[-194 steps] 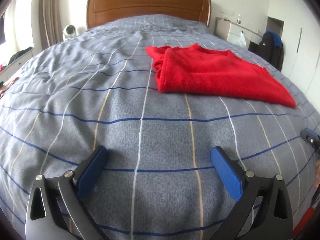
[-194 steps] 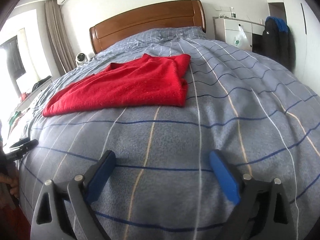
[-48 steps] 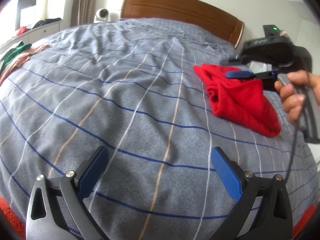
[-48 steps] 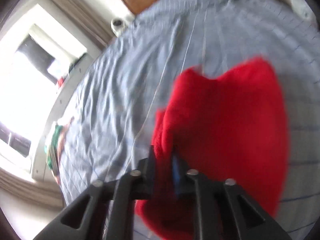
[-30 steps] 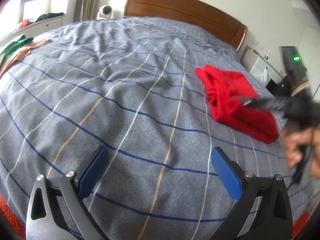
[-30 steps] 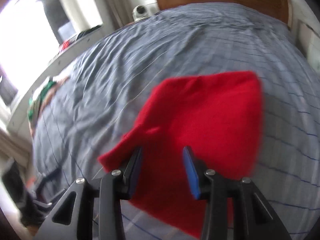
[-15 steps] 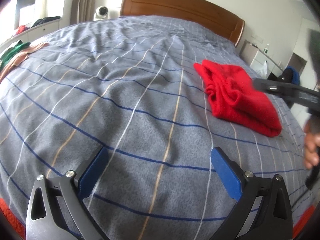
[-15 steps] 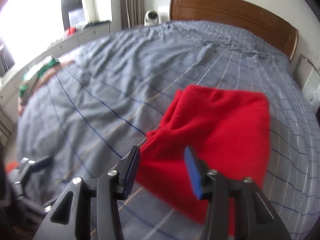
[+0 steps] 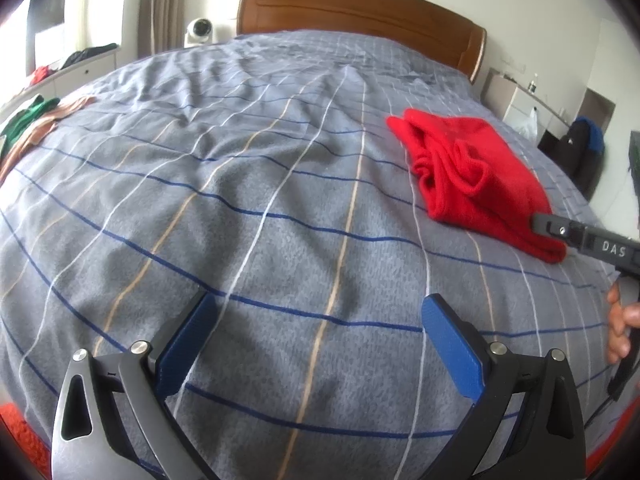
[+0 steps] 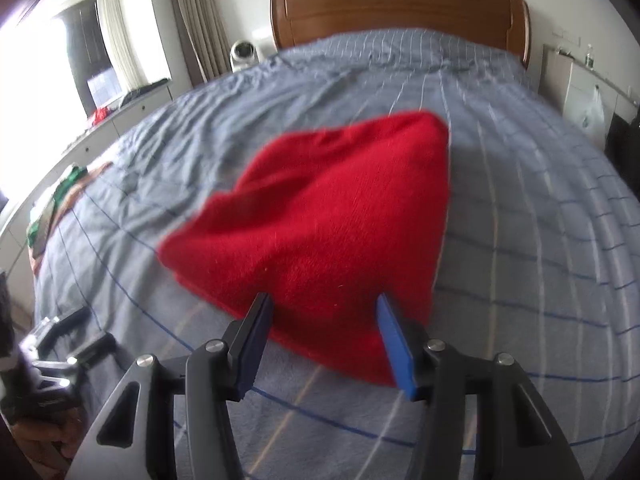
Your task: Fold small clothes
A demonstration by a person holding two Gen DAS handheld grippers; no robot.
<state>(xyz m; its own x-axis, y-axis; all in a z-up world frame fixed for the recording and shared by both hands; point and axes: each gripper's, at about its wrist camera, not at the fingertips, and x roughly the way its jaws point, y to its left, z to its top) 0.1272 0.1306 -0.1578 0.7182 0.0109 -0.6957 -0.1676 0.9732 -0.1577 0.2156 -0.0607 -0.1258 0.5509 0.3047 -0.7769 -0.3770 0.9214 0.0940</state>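
We are looking at one red cloth lying folded on the right side of the grey striped bed cover. In the left wrist view its long side is running from the headboard end down toward the foot of the bed, and its bunched, open edges are facing the middle of the bed.

Our right claw is hovering just over the near end of the cloth. Its jaws are about half open and are opening wider. The cloth is showing between the blue pads, but they are not squeezing it.

Our left claw is hanging wide open over bare cover, well apart from the cloth, holding nothing.

We are counting one red cloth, two claws and one bed. A pile of green and tan clothes is lying at the far left edge.
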